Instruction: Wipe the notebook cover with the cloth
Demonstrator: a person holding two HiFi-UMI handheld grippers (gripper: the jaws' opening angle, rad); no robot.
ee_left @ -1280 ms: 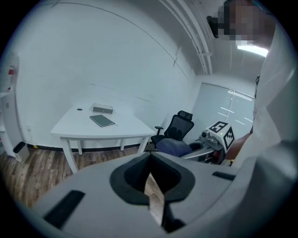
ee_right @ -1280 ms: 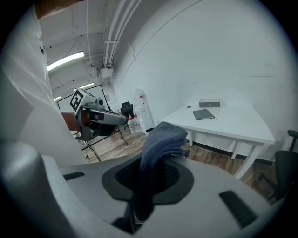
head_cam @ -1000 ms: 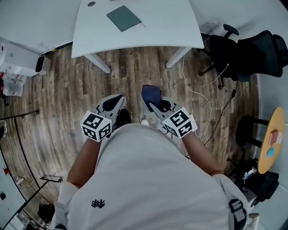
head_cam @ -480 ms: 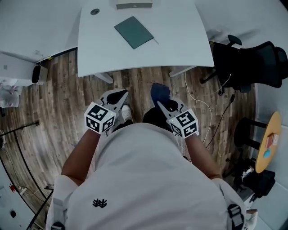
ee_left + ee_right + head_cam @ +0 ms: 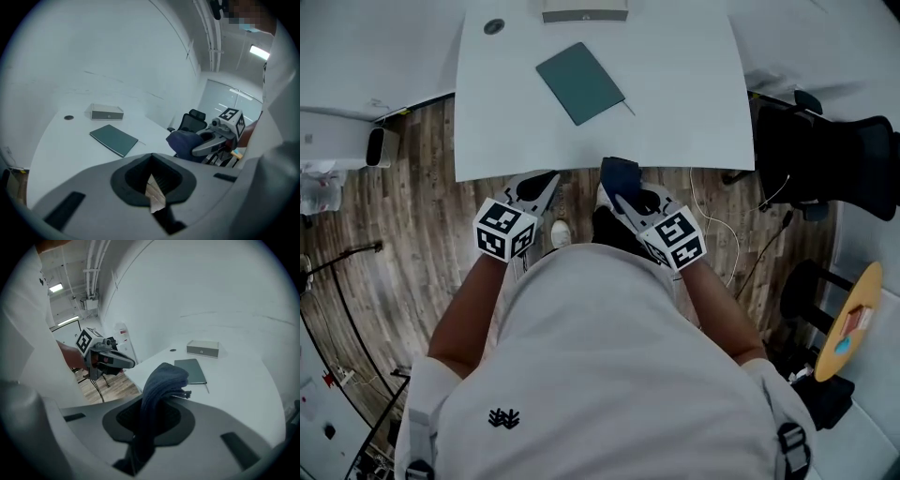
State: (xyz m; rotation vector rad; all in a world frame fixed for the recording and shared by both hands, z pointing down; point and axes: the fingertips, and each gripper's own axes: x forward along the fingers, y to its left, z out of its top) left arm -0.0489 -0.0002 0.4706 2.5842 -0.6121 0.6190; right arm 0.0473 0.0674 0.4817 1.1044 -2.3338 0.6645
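Observation:
A dark green notebook [image 5: 579, 82] lies closed on the white table [image 5: 694, 103], left of its middle; it also shows in the left gripper view [image 5: 114, 139] and the right gripper view [image 5: 191, 371]. My right gripper [image 5: 617, 187] is shut on a dark blue cloth [image 5: 619, 174], which bulges out past the jaws [image 5: 161, 380] at the table's front edge. My left gripper [image 5: 546, 182] is beside it at the same edge, shut with nothing in it [image 5: 151, 159]. Both grippers are well short of the notebook.
A flat grey box [image 5: 584, 11] and a small round grommet [image 5: 493, 26] sit at the table's far side. A black office chair [image 5: 825, 155] stands to the right, with cables [image 5: 741, 253] on the wood floor. A small round yellow table [image 5: 851, 323] is at the far right.
The person has stepped forward, so the table and notebook are nearer. Both grippers have come from over the floor up to the table's front edge, the cloth still held.

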